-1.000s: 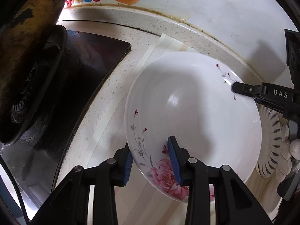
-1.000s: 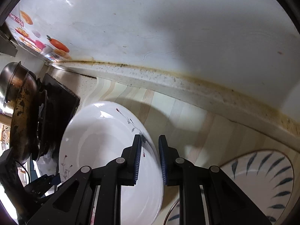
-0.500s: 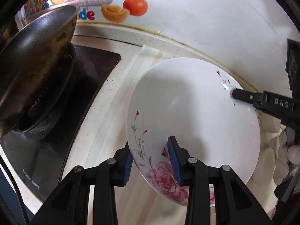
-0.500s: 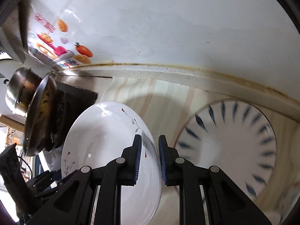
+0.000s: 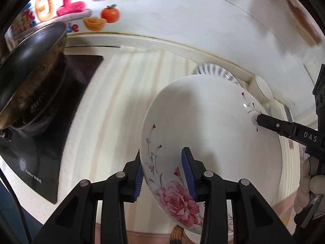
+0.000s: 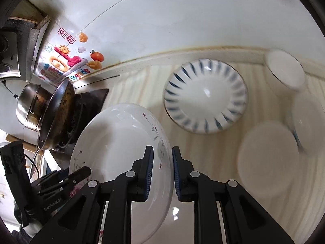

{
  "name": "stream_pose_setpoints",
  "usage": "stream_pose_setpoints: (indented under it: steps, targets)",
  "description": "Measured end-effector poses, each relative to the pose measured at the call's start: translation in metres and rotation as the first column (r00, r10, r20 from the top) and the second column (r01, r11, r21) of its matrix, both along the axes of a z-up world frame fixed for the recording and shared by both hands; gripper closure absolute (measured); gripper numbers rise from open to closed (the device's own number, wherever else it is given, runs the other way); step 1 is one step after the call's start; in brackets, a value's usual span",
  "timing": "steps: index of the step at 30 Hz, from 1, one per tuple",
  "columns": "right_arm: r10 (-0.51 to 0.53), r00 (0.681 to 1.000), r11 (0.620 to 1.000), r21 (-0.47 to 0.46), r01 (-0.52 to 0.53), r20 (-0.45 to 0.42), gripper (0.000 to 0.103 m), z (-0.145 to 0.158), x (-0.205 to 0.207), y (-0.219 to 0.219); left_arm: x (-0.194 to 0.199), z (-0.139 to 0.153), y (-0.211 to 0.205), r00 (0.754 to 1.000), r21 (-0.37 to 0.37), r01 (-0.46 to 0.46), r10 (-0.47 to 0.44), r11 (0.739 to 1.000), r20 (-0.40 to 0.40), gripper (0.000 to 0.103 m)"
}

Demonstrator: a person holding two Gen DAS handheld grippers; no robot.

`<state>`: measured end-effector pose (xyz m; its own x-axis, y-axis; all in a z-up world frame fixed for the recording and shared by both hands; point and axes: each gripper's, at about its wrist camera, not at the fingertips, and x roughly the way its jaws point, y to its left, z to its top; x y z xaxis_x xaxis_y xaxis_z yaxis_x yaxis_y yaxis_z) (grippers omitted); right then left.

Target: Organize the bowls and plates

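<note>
Above the striped countertop (image 6: 203,148), you hold one large white plate with a pink rose print (image 5: 213,134) in the air between both tools, tilted up on edge. Your left gripper (image 5: 162,181) is clamped across the near rim beside the rose, one blue pad under the plate and one on its face. Your right gripper (image 6: 160,172) pinches the opposite rim, by the small flower sprig, with a pad on each side. Holding it at two opposite edges likely keeps a wide, smooth, heavy plate from swinging or slipping out of a single narrow grip. Below and beyond it, one blue-striped plate (image 6: 205,95) lies flat on the counter near the back wall; judging by the task, it looks like the place where the rose plate could be stacked. To the right of that, the right wrist view shows three more white dishes, all blurred: one bowl (image 6: 284,71) by the wall, one dish with a dark rim line (image 6: 308,122) at the far right, and one plain round plate (image 6: 268,158) nearer you. So you can count five dishes in all, four resting and one carried. To the left sits a black cooktop (image 5: 61,105) with one dark wok (image 5: 30,65) on it, and one steel pot (image 6: 30,99) behind it, well apart from the plates.
</note>
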<state>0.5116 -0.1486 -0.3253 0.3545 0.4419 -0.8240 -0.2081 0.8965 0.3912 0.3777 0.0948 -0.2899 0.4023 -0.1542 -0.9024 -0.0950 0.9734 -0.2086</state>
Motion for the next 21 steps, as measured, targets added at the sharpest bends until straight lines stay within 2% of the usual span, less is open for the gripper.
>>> stream_pose_setpoints:
  steps: [11,21]
  targets:
    - [-0.131,0.989,0.991,-0.024,0.129,-0.062,0.083,-0.041,-0.094,-0.06,-0.034,-0.029,-0.05,0.986,-0.01,0.158,-0.158,0.987,-0.06,0.07]
    - [-0.189,0.974,0.982,-0.051,0.184,-0.126,0.083,-0.076,-0.122,-0.08,-0.041,-0.063,-0.079,0.961,0.021,0.251,-0.247,0.968,-0.126,0.07]
